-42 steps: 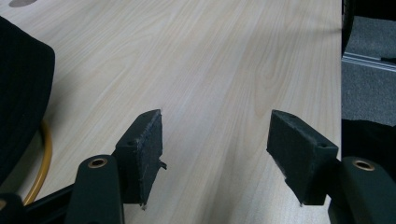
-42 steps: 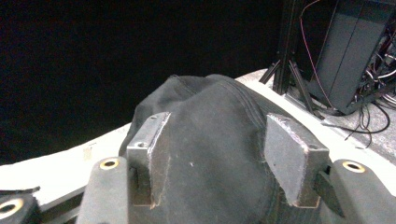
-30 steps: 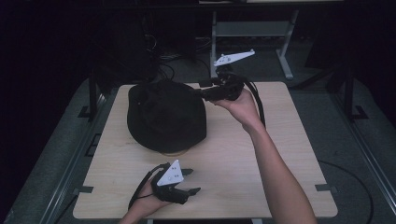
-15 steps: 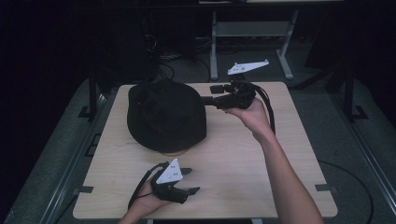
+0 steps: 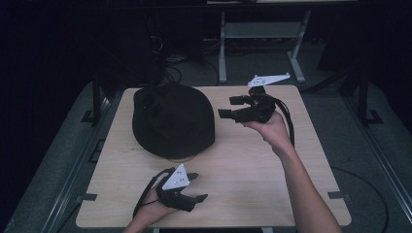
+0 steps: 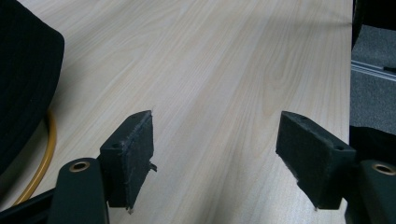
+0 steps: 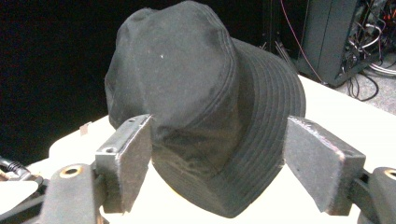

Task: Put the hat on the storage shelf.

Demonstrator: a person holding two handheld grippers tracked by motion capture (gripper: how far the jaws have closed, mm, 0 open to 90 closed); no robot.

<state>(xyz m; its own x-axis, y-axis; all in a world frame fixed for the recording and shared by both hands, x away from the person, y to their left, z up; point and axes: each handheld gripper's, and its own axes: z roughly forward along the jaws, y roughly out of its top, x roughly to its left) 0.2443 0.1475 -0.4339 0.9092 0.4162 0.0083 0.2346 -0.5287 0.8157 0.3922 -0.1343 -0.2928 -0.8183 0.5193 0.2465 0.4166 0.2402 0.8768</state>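
While a black bucket hat [image 5: 174,120] sits on the pale wooden table [image 5: 252,170] in the centre-left of the high view, the right gripper [image 5: 232,108] is held up just to the hat's right, in the upper right part of the tabletop, with its jaws pointing toward the hat and spread apart. Seen from the right gripper view, the hat [image 7: 201,102] fills the middle of the frame between the two wide-apart pads [image 7: 128,161], apart from them, with nothing pinched; its crown is rounded and its stitched brim slopes down toward the lower right. Dark racks and cables [image 7: 364,51] stand in the upper right of that view.

At the lower centre of the high view the left gripper [image 5: 194,188] rests low at the near table edge, jaws spread. Its own view shows both pads [image 6: 133,156] wide apart over bare wood, the hat's edge [image 6: 25,84] at the left of the frame and a thin yellow ring [image 6: 42,158] curving out from under it.
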